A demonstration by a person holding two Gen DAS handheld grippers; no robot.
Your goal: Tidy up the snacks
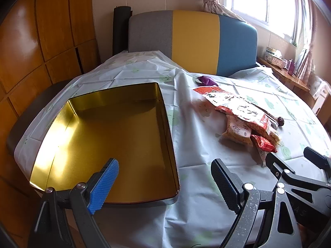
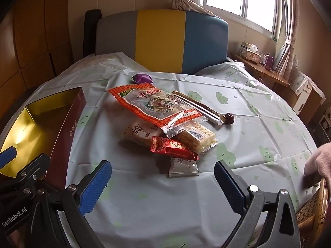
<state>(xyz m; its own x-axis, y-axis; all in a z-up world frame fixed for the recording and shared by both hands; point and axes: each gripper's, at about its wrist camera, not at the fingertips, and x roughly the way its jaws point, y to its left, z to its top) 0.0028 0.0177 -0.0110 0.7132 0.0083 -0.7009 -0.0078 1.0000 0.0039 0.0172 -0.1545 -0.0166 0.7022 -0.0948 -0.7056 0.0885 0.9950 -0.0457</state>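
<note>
An open gold-lined tin box (image 1: pixel 115 136) (image 2: pixel 31 128) with dark red outer walls sits at the table's left and holds nothing. A heap of snack packets lies to its right: a large orange-and-clear bag (image 2: pixel 155 105) (image 1: pixel 238 105) on top, a pale yellow noodle-like pack (image 2: pixel 194 136), a small red wrapper (image 2: pixel 173 148) (image 1: pixel 263 143) and a silver packet (image 2: pixel 183 167). A purple wrapped sweet (image 2: pixel 142 78) (image 1: pixel 205 80) lies behind. My left gripper (image 1: pixel 165 177) hangs open over the tin's near right corner. Nearer than the heap, my right gripper (image 2: pixel 163 177) is open too, with nothing between its fingers.
A dark red date (image 2: pixel 229 117) and a long brown stick pack (image 2: pixel 198 107) lie right of the heap. The table wears a pale cloth (image 2: pixel 258 128) with green prints. A grey, yellow and blue headboard (image 2: pixel 161 41) stands behind. A wicker chair (image 2: pixel 312 212) and a sleeve (image 2: pixel 320 159) are at right.
</note>
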